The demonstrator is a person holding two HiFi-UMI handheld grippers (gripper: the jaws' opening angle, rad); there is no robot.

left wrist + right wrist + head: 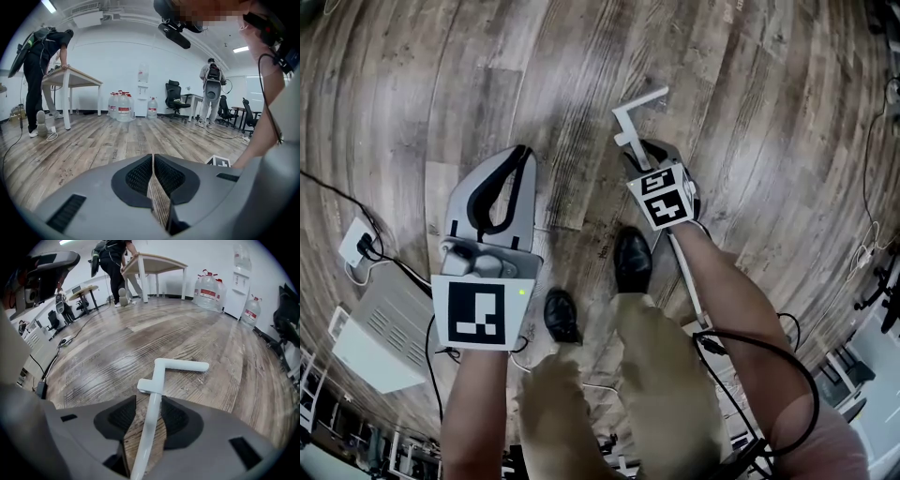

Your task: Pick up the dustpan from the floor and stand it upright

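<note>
White dustpan handle (151, 423) slanting over the wood floor (93, 348), pan end unseen.
We judge it light, stiff and slick, best taken on the thin pole below its bent grip. Our right hand-held gripper (149, 401) pinches exactly there, and the left hand-held gripper (153, 161) is clenched, empty.

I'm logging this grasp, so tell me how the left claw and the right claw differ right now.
The left claw is empty, with only wood floor showing between its jaws; the right claw is clamped on the white dustpan handle. The left claw's jaws meet at the tips; the right claw's jaws stand apart around the handle. Both are grey with black ribbed pads.
</note>
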